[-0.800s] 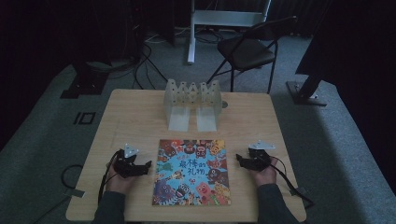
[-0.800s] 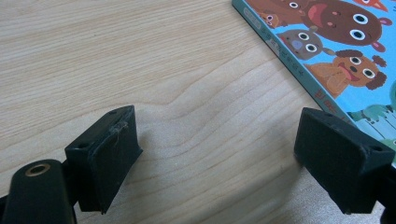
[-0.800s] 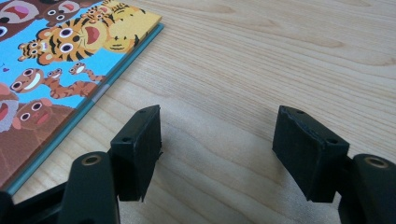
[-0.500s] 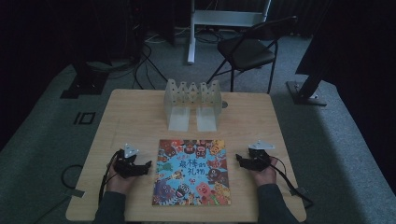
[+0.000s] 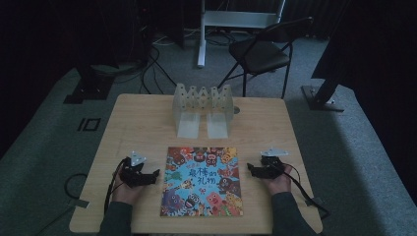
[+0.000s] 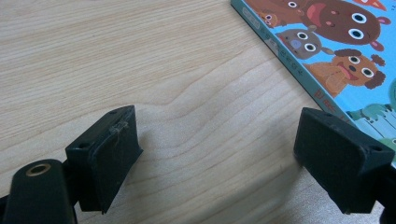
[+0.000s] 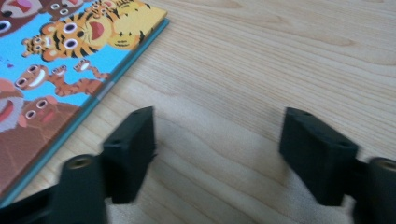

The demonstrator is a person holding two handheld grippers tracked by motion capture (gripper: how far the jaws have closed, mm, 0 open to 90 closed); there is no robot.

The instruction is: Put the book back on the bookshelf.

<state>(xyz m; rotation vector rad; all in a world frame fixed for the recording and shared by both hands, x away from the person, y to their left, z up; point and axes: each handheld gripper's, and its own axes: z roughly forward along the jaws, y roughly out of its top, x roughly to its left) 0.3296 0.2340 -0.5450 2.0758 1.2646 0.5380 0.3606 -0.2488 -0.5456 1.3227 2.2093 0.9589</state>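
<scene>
Wooden table [image 5: 137, 128]; grey carpet [image 5: 54, 147]; folding chair [image 5: 263, 51] behind.

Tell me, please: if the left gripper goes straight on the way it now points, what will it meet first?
Probably the picture book. In the high view the left gripper points across the table toward the book's near edge; in its own view that edge lies just beyond the open jaws, with bare wood between. The exact heading is uncertain.

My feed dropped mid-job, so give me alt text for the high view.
A picture book with a cartoon-animal cover lies flat near the front edge of a wooden table, flanked by the left hand-held gripper and right hand-held gripper, both open and empty. A clear slotted rack stands behind the book; a folding chair sits beyond.
</scene>
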